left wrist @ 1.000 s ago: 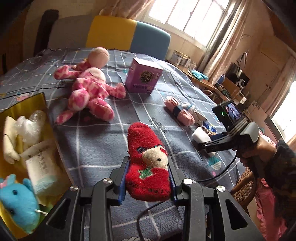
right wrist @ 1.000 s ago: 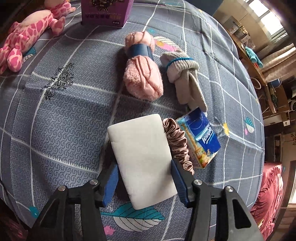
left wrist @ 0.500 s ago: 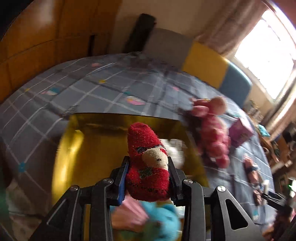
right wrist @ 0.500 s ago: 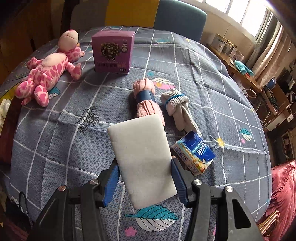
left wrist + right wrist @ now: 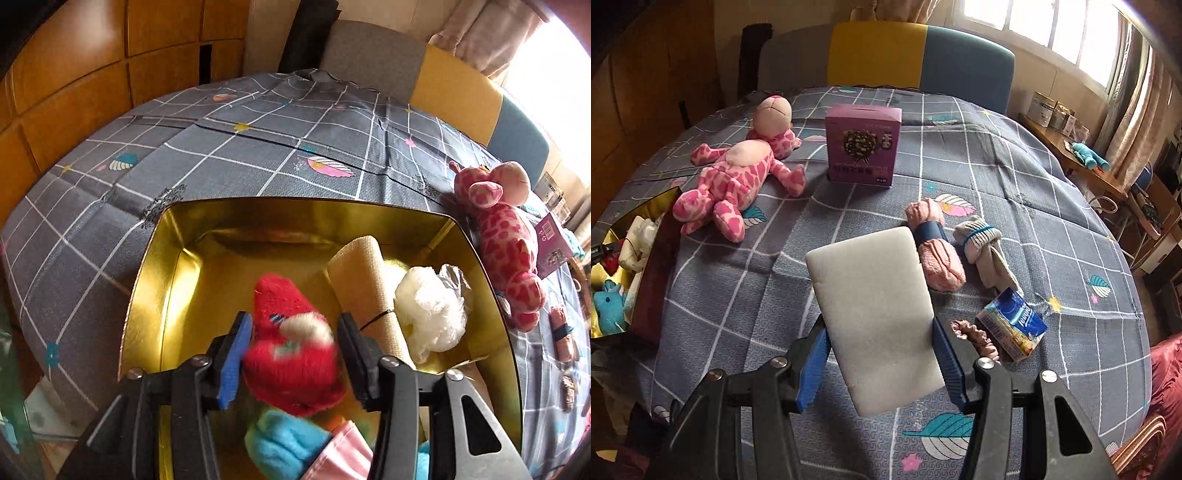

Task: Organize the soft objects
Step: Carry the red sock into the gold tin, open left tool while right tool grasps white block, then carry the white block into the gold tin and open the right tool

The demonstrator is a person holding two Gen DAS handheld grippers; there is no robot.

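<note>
Left wrist view: left gripper point(image 5: 293, 356) tilted down over the gold box point(image 5: 162, 258), fingers spread, red sock point(image 5: 291, 350) blurred between them, contact unclear. Inside: one blue plush point(image 5: 280, 443), one beige roll point(image 5: 364, 291), one white bag point(image 5: 432, 314). Right wrist view: right gripper point(image 5: 881, 363) level above the bench point(image 5: 1015, 177), clamped on one white sponge point(image 5: 875, 306). Beyond, toward the far edge: one tissue pack point(image 5: 1012, 325), two sock bundles point(image 5: 934, 247), one pink giraffe point(image 5: 738, 177), one purple carton point(image 5: 862, 147).

Little is being shown legibly. On the blue tissue pack point(image 5: 1012, 324), a white brand word is being displayed sideways, too blurred to be spelled. White characters are being carried on the purple box point(image 5: 862, 144), too small to read.
</note>
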